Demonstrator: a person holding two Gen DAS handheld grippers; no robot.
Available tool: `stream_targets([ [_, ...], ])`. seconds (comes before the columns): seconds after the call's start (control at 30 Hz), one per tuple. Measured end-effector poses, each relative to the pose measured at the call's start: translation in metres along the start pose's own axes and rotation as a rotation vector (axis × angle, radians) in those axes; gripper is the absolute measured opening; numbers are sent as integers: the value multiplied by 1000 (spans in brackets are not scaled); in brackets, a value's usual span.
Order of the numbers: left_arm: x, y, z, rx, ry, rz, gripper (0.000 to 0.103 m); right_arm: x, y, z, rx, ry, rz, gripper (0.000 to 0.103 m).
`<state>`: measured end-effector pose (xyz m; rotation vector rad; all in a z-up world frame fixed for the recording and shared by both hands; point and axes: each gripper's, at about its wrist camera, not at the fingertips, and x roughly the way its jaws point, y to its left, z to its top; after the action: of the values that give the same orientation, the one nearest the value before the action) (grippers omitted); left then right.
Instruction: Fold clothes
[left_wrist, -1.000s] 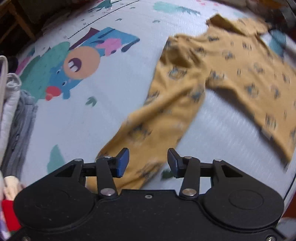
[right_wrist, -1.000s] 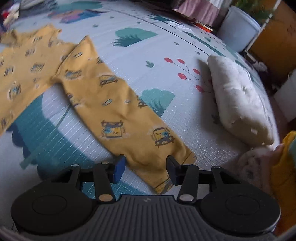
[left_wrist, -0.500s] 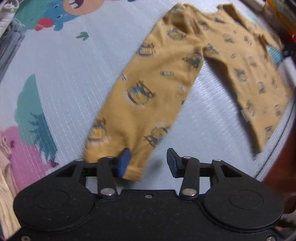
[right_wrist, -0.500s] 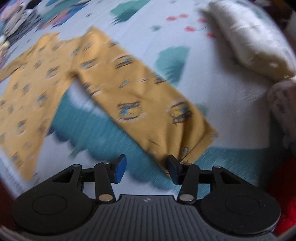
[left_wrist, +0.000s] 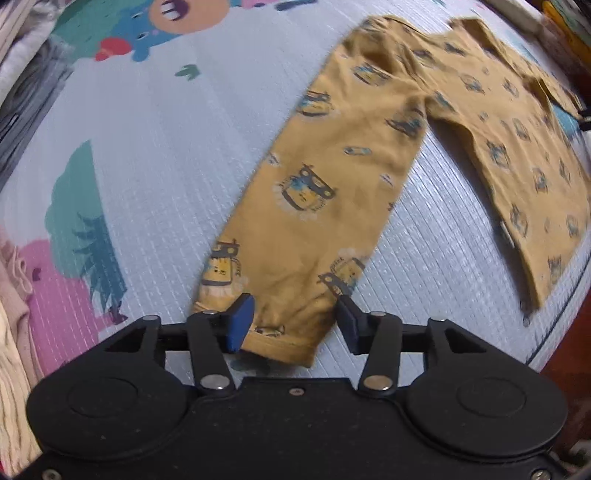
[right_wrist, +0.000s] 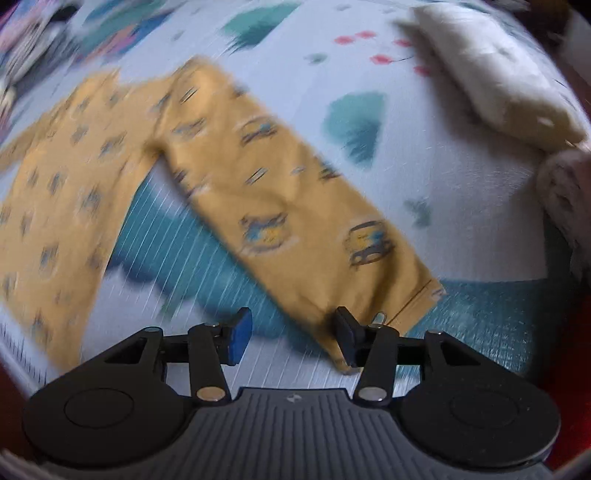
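While both claws hang over the play mat (left_wrist: 155, 155), pointing steeply down, the job looks to be at its very first step: lining up on the cuffs of the mustard shirt (left_wrist: 332, 177) before any fold is made. That shirt lies flat and spread on the mat, front down or up I cannot tell, its two long sleeves angled out from the body.

Left claw (left_wrist: 293, 325): spread, and its jaws have just been opening; the cuff of one sleeve lies below and between the two pads, but neither pad presses on it. Right claw (right_wrist: 293, 338): also spread, holding nothing. The other sleeve's cuff (right_wrist: 402, 306) sits under its right-hand finger rather than centred in the gap, and that view is smeared by motion.

My guess at the next move: the right claw needs to shift sideways until the cuff is centred, then both need to drop onto the cloth and close, so the sleeves can be carried inward across the body.

Counting: one shirt, two sleeves, two claws. One pale cushion (right_wrist: 491, 77) lies off to the side on the mat, and a stack of other clothes (left_wrist: 14, 92) sits at the edge; how many pieces I cannot tell.
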<state>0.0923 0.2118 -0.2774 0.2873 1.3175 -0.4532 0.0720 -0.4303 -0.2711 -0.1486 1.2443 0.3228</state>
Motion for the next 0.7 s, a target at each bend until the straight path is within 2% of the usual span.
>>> stream_targets([
  [0.1,1,-3,1,12,15,-3,52,-5,4,-3,-17,68,47,50],
  [0.13,0,-3,1,19,14,-1,52,-8,3,-2,-20,63,37,46],
  [0.2,-4,-4,1,15,-26,6,52,-15,0,0,-24,50,17,46],
  [0.37,-13,-14,9,5,-132,-16,52,-18,0,22,11,-143,-35,46],
  [0.53,-11,-29,53,-1,-273,-53,50,-1,34,80,-32,-308,107,42],
  [0.63,-4,-45,90,29,-347,-107,50,4,66,119,-143,-348,157,42],
  [0.7,4,-58,114,69,-381,-145,50,13,84,139,-222,-339,181,41],
])
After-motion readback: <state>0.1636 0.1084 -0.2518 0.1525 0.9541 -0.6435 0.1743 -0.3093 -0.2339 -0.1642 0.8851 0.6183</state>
